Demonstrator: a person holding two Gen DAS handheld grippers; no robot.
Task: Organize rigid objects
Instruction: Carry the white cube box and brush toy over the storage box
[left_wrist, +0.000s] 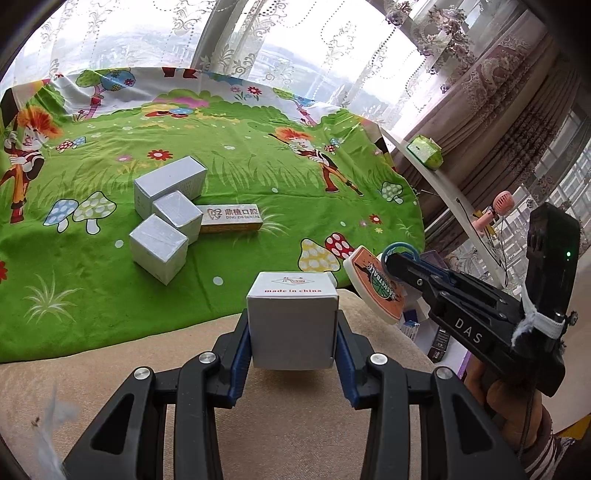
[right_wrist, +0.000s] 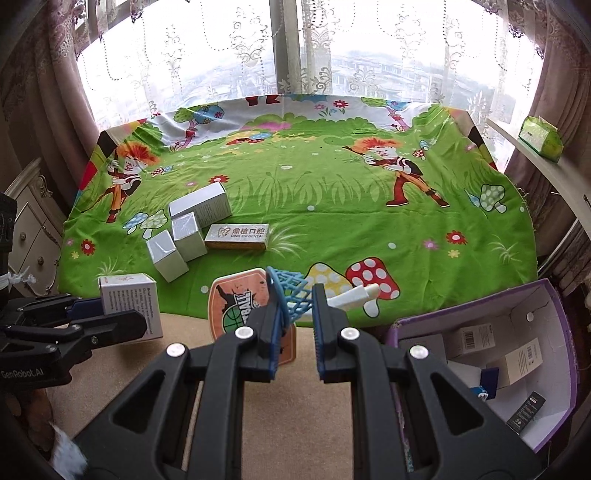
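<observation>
My left gripper (left_wrist: 292, 354) is shut on a white box (left_wrist: 292, 321) marked "made in china", held over the beige surface near the cloth's front edge; the box also shows in the right wrist view (right_wrist: 129, 302). My right gripper (right_wrist: 295, 325) is shut on a toy basketball hoop (right_wrist: 290, 291), gripping its blue net; the orange backboard (right_wrist: 236, 306) hangs to the left. The hoop also shows in the left wrist view (left_wrist: 376, 284). Three silver boxes (left_wrist: 166, 218) and a flat dental box (left_wrist: 231, 218) lie on the green cartoon cloth (left_wrist: 258, 166).
A purple open box (right_wrist: 491, 354) with several small boxes inside stands at the right of the right wrist view. A green tissue pack (right_wrist: 541, 138) sits on the window shelf. A white cabinet (right_wrist: 29, 229) stands at left. Curtains hang behind the cloth.
</observation>
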